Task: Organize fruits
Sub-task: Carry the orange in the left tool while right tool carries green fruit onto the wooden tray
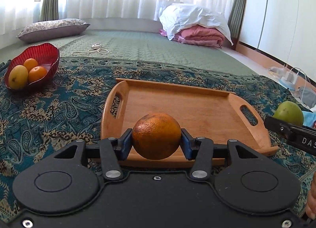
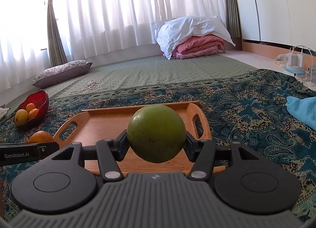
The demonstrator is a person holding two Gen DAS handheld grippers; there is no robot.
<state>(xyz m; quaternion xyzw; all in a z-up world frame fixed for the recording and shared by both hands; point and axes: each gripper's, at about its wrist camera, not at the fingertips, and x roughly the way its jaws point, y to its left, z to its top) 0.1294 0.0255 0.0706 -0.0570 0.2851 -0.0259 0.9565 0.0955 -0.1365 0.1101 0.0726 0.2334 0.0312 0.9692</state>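
Over the near edge of the wooden tray (image 1: 185, 107) you hold one fruit in each tool: the left gripper (image 1: 156, 145) has its blue pads pressed on either side of an orange (image 1: 156, 136), jaws partly spread to the fruit's width, and the right gripper (image 2: 156, 145) is clamped the same way on a green fruit (image 2: 156, 134). Both fruits sit across their widest part between the pads, which is likely why they ride steady without tilting, and both hang clear above the tray floor rather than resting on it. The tray lies empty on the patterned cloth (image 1: 59, 105), so it reads as the place you mean to set them. Off to your left the red bowl (image 1: 47, 54) holds two small oranges and a yellow mango (image 1: 18, 76), well apart from the tray. You keep the two tools side by side, the green fruit just past the tray's right handle in the left view, which leaves each room to lower without knocking the other. Round fruit may roll on the flat wood once let go, so set each down fully before you ease the jaws apart.
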